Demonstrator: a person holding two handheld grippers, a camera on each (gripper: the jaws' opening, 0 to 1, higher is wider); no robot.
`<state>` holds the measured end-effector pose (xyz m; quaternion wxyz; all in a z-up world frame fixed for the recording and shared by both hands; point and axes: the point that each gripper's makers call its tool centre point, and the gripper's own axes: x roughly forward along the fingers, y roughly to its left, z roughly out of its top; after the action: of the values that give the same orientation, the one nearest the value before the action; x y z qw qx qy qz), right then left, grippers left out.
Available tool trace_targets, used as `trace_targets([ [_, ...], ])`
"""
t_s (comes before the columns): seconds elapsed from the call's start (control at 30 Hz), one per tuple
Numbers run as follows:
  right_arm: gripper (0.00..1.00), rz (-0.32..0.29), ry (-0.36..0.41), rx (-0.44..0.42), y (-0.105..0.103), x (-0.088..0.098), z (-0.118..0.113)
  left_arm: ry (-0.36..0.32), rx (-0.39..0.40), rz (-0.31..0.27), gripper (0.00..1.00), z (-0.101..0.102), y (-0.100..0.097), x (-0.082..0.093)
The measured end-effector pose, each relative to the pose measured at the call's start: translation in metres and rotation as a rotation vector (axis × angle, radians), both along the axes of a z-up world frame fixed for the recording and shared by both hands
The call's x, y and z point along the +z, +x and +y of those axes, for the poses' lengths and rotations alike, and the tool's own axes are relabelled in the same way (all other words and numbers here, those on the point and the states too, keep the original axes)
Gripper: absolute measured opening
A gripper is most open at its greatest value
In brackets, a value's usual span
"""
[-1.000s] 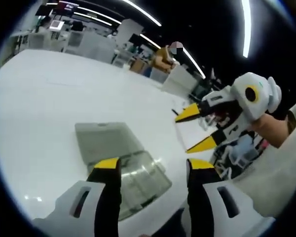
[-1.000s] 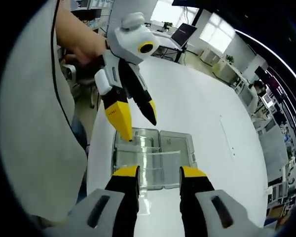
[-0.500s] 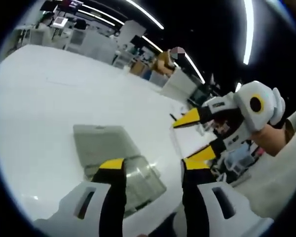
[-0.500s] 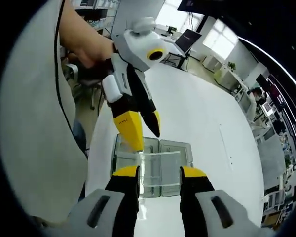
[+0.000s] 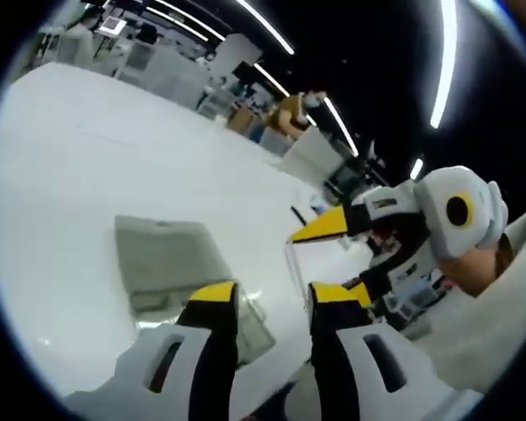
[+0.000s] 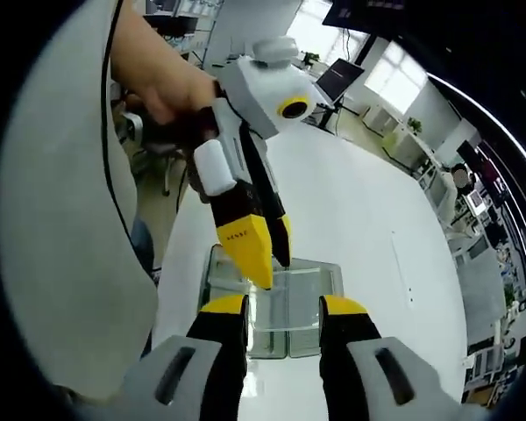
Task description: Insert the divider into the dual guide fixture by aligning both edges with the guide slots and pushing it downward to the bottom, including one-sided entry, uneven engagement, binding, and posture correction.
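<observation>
Divider [image 6: 285,294], a clear sheet, is being held upright over the transparent fixture [image 6: 311,303] lying on the white surface [image 6: 377,228], its lower edge apparently close to the guide slots; whether either edge has entered cannot be told. The left gripper [image 6: 272,263] is being brought down onto the sheet's upper corner, its fingers [image 6: 250,250] drawn narrow, though an actual clamp on the plastic cannot be confirmed. In the left gripper view the fixture [image 5: 162,259] is seen beyond the left gripper [image 5: 267,298], with the right gripper [image 5: 333,254] entering alongside, its fingers parted around the sheet's edge. Both tools are probably being set at opposite sides so that tilt can be corrected.
</observation>
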<state>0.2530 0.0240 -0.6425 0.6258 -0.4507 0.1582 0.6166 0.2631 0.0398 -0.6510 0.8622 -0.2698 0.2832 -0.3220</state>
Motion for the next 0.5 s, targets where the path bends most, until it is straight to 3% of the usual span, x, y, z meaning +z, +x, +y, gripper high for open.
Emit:
trace_targets([
  [0.3, 0.27, -0.019, -0.002, 0.012, -0.002, 0.001, 0.0, -0.077, -0.017, 0.071, 0.12, -0.009, -0.006, 0.005],
  [0.5, 0.27, -0.033, -0.009, 0.019, -0.003, 0.0, 0.0, -0.093, -0.025, 0.084, 0.03, -0.013, -0.008, 0.006],
])
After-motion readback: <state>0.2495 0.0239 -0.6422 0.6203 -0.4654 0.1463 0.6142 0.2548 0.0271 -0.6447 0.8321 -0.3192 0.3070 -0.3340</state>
